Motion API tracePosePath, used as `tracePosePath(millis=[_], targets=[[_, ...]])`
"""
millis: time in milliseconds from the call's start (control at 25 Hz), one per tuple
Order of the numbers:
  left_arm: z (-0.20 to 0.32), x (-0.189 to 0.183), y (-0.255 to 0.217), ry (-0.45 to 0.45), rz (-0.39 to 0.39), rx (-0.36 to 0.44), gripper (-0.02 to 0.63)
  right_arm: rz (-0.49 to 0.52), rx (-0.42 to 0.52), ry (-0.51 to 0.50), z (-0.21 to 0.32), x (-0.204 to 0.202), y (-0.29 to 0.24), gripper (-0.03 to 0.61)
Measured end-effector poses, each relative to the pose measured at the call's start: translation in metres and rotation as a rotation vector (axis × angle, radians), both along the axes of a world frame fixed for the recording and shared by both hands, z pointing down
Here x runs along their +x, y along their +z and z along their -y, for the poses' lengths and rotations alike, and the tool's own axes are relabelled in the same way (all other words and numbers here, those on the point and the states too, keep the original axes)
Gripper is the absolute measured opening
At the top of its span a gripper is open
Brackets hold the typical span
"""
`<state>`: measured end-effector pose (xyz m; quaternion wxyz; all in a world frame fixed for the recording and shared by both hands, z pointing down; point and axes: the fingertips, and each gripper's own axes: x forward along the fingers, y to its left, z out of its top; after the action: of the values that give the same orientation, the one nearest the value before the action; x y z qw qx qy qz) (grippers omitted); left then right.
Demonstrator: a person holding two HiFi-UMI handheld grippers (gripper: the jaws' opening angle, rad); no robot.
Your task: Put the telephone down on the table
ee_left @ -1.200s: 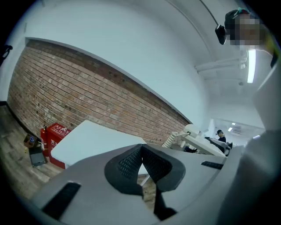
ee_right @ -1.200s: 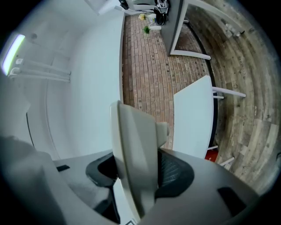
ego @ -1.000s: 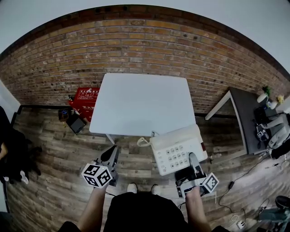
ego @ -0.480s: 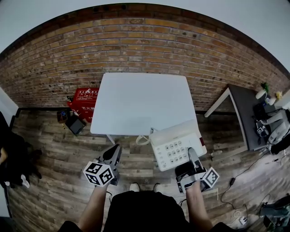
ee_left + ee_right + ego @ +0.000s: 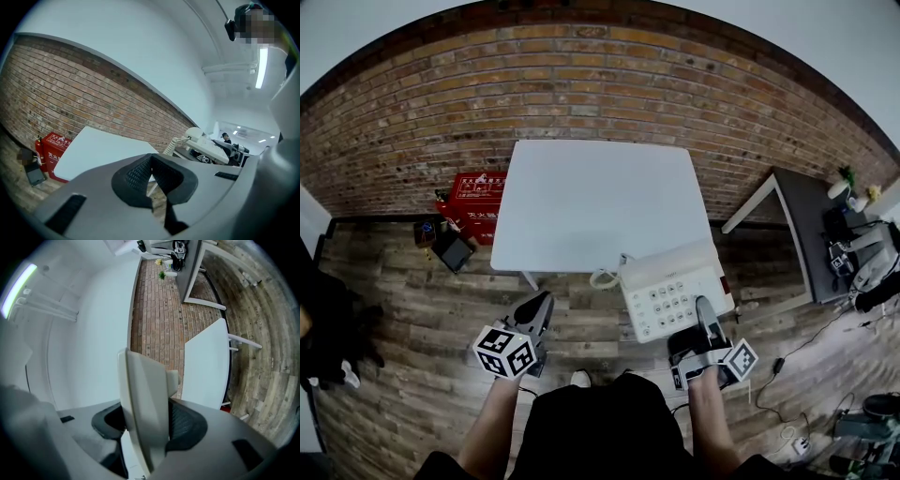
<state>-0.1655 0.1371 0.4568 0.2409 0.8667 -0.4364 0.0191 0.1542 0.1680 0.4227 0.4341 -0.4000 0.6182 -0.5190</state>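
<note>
White and lone, the telephone (image 5: 675,295) sticks out ahead of the right tongs (image 5: 703,323), which pinch its near edge, up off the floor. The left tongs (image 5: 534,314) are together, empty. One table (image 5: 595,202) stands just ahead.

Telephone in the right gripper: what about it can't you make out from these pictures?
- Key labels on the telephone: too small in the head view.
- Its keypad face: the right gripper view shows only an edge clamped in the jaws of the right gripper.
- Where its coiled cord ends: too small in the head view.
- Its height against the table: the steep downward head view doesn't show it.
</note>
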Motion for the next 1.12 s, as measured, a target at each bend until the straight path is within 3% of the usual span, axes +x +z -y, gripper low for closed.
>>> tracePosePath(millis=[280, 680, 1120], targets=[[0.005, -0.012, 0.006, 0.013, -0.002, -0.005, 0.012, 0.001, 0.008, 0.000, 0.007, -0.015, -0.002, 0.224], [0.022, 0.004, 0.006, 0.027, 0.005, 0.003, 0.012, 0.018, 0.003, -0.021, 0.029, -0.012, 0.004, 0.224], [0.084, 0.030, 0.013, 0.003, 0.015, -0.013, 0.012, 0.008, 0.022, -0.080, 0.100, 0.006, 0.009, 0.224]])
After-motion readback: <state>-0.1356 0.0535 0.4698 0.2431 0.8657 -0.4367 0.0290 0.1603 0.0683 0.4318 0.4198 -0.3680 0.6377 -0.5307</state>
